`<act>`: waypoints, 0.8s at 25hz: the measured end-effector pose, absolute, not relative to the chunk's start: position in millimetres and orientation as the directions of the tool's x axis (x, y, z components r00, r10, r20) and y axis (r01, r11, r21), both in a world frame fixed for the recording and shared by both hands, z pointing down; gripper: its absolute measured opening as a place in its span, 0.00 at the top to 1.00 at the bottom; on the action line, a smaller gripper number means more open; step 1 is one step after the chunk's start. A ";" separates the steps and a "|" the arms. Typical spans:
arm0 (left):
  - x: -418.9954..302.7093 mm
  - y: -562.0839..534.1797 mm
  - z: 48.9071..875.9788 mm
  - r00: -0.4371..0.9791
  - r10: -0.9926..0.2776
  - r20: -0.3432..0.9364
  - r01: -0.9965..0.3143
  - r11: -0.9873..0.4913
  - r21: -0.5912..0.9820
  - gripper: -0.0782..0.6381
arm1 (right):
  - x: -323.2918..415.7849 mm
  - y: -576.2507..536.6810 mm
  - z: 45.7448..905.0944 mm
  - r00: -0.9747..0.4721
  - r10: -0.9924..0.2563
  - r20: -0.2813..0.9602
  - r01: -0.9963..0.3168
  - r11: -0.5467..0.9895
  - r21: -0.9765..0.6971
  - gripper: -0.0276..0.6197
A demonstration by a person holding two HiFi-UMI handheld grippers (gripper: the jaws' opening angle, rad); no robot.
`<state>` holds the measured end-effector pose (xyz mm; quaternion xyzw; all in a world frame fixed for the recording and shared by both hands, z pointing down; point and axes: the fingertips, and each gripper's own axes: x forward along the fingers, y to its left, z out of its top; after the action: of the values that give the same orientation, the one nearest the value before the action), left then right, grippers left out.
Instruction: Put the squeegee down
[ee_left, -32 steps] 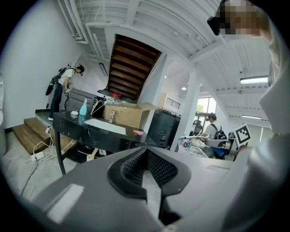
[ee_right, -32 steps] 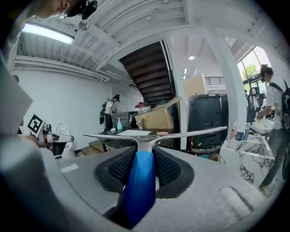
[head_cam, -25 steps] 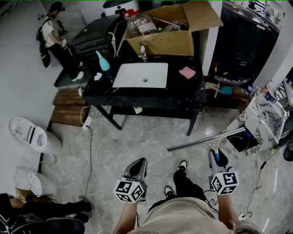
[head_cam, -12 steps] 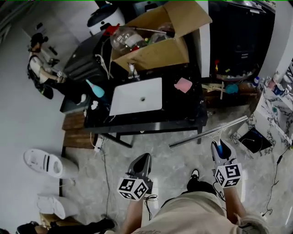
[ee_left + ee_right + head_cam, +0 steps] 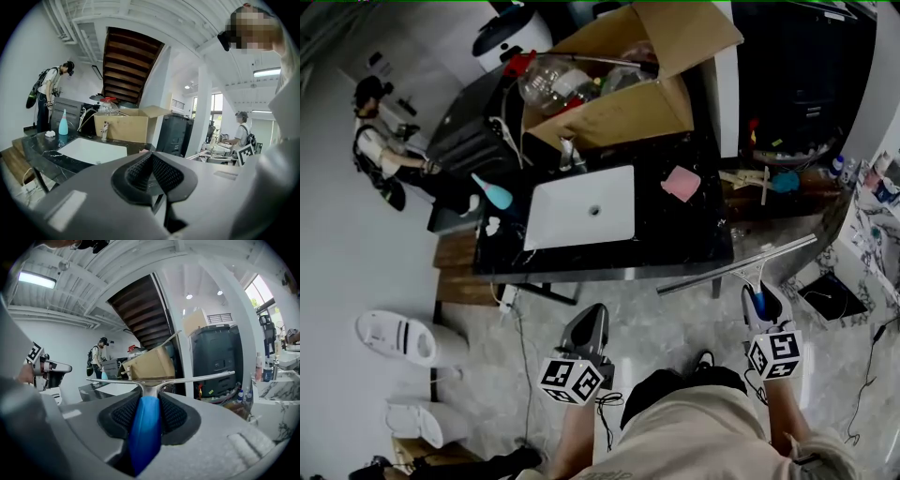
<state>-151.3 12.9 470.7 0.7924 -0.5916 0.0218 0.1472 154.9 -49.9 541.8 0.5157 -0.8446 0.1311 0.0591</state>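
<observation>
The right gripper [image 5: 761, 305] clamps the squeegee [image 5: 736, 266] by its blue handle. The blade now reaches the bare front edge of the black counter [image 5: 675, 239], which was farther off before. The left gripper [image 5: 589, 324] has its jaws together, empty.

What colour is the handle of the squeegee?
Blue. The right gripper view shows the handle best.
</observation>
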 end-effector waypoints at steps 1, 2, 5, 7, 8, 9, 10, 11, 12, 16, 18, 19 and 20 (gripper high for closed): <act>-152.0 10.2 473.2 0.299 -0.930 0.214 -0.944 -0.254 0.213 0.87 | 153.0 -54.7 542.7 -0.463 -0.854 0.238 -0.886 0.436 -0.162 0.76; -152.4 7.7 477.1 0.300 -0.928 0.223 -0.942 -0.252 0.220 0.87 | 150.4 -59.3 543.6 -0.465 -0.852 0.240 -0.885 0.437 -0.162 0.76; -152.9 -1.5 492.2 0.315 -0.913 0.258 -0.938 -0.257 0.234 0.87 | 141.6 -69.3 547.0 -0.467 -0.848 0.251 -0.884 0.438 -0.165 0.76; -155.0 -14.0 499.0 0.331 -0.905 0.268 -0.932 -0.269 0.243 0.87 | 137.7 -75.4 550.0 -0.461 -0.847 0.264 -0.887 0.430 -0.168 0.76; -157.1 -22.8 500.9 0.339 -0.902 0.267 -0.929 -0.277 0.246 0.87 | 136.4 -79.0 551.8 -0.454 -0.848 0.273 -0.891 0.422 -0.167 0.76; -159.8 -33.5 501.5 0.347 -0.901 0.261 -0.926 -0.285 0.249 0.87 | 135.2 -83.7 553.3 -0.445 -0.851 0.280 -0.895 0.413 -0.166 0.76; -162.8 -45.9 500.9 0.355 -0.900 0.251 -0.923 -0.294 0.250 0.87 | 133.5 -89.6 554.3 -0.435 -0.854 0.286 -0.900 0.403 -0.164 0.76; -166.0 -59.4 499.5 0.364 -0.900 0.240 -0.919 -0.304 0.251 0.87 | 130.9 -96.4 554.7 -0.424 -0.858 0.290 -0.905 0.393 -0.163 0.76; -169.1 -73.5 497.6 0.374 -0.899 0.228 -0.914 -0.317 0.253 0.87 | 127.4 -103.9 554.9 -0.414 -0.862 0.293 -0.910 0.381 -0.163 0.76; -181.3 -131.2 484.7 0.432 -0.882 0.186 -0.890 -0.384 0.248 0.87 | 106.5 -141.9 550.0 -0.379 -0.875 0.301 -0.924 0.344 -0.165 0.76; -190.4 -157.0 477.6 0.454 -0.875 0.167 -0.881 -0.412 0.233 0.87 | 94.5 -163.3 544.0 -0.371 -0.879 0.298 -0.928 0.338 -0.158 0.76; -195.5 -169.3 476.0 0.461 -0.873 0.160 -0.878 -0.422 0.226 0.87 | 89.2 -174.2 541.1 -0.367 -0.882 0.296 -0.930 0.336 -0.150 0.76; -200.6 -181.4 476.0 0.466 -0.871 0.156 -0.876 -0.429 0.221 0.87 | 84.5 -184.9 538.6 -0.361 -0.885 0.296 -0.932 0.333 -0.142 0.76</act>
<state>-200.6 -181.4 476.0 0.8453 -0.5166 0.0092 0.1363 84.5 -184.9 538.6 0.5593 -0.8121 0.1443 0.0826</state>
